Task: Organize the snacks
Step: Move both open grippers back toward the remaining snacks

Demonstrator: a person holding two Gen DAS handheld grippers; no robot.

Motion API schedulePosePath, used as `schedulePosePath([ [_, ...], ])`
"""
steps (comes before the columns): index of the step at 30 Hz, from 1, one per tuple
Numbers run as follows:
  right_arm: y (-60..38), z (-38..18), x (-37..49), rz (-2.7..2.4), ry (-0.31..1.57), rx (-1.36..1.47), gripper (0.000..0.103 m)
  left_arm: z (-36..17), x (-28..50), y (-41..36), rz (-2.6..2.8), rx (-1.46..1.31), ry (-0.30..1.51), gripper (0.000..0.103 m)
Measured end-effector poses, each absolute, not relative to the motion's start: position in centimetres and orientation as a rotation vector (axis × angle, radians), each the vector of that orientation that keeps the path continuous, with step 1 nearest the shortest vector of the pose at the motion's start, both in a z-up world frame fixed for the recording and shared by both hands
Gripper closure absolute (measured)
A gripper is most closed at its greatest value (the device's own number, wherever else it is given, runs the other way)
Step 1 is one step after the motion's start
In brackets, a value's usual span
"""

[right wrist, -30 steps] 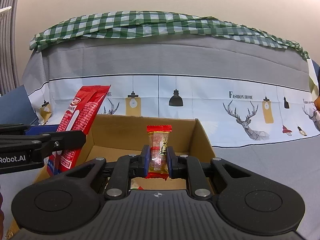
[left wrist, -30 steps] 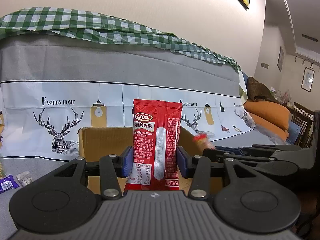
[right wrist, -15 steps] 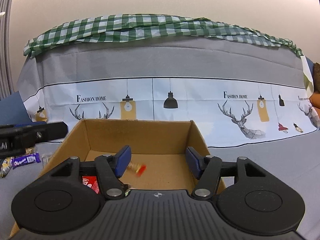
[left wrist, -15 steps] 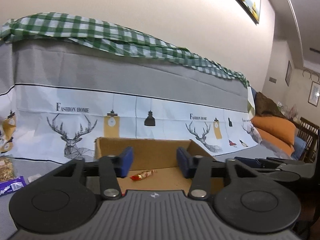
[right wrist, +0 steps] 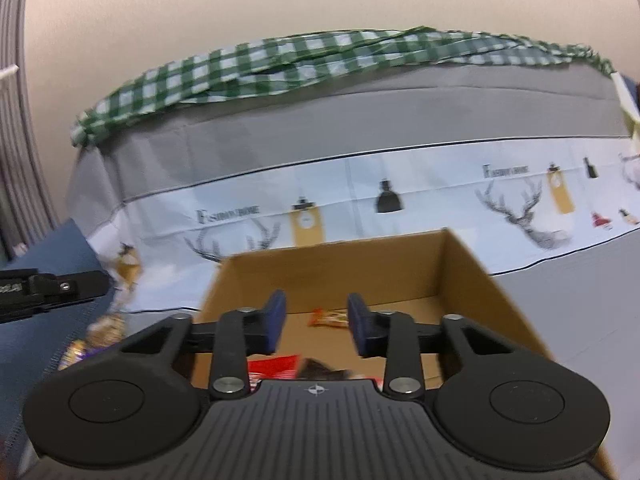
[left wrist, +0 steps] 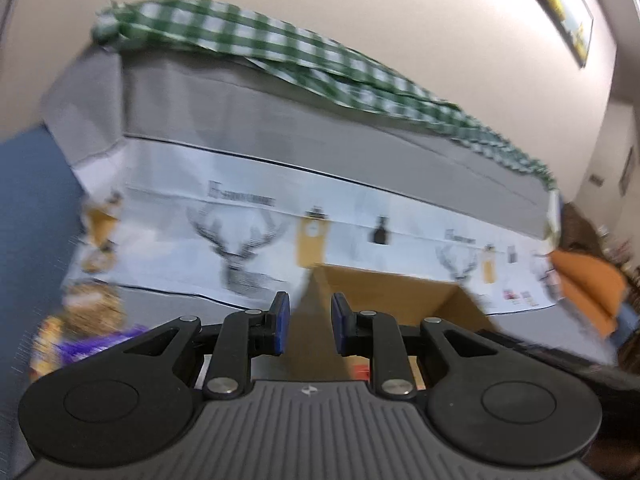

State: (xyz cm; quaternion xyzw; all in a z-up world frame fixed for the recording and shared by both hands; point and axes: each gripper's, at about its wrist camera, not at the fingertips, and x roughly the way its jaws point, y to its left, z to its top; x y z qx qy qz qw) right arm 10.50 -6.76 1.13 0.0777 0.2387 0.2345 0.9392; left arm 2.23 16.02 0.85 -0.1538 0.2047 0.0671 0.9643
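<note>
The cardboard box (right wrist: 452, 276) is found open-topped on the grey cloth, so that snacks can be dropped in from above. A small orange-red candy (right wrist: 329, 317) lies on its floor near the back wall, and red packets (right wrist: 276, 365) lie against the near wall, partly hidden by the tool body.

The right gripper (right wrist: 316, 322) is held over the near edge of the box. Its jaws are closing, a gap remains, and nothing is pinched; the candy seen between the blue pads lies well beyond them. The left gripper (left wrist: 306, 322) is held beside the box's left wall, jaws likewise closing on nothing.

Loose snacks (left wrist: 86, 332) are noted on the cloth to the left of the box, blurred; a purple wrapper can be made out, the rest cannot be identified. It is judged that these remain to be collected. The box's left wall stands between them and the interior, so each item would need lifting over it.
</note>
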Motion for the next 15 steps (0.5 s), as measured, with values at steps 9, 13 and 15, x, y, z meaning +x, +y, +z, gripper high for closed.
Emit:
schedulePosePath([
  [9,-0.9,1.9,7.8,0.637,0.458,0.109,0.077,-3.0,0.3,23.1,0.400,-0.374,0.553,0.080],
  [13,1.7,1.8,7.1,0.697,0.478,0.108,0.077,-3.9,0.8,24.5,0.488,-0.372,0.615,0.080],
  [15,3.0,1.6,6.9,0.718,0.493,0.107,0.076,-4.5,0.7,25.1,0.530,-0.375,0.637,0.080],
])
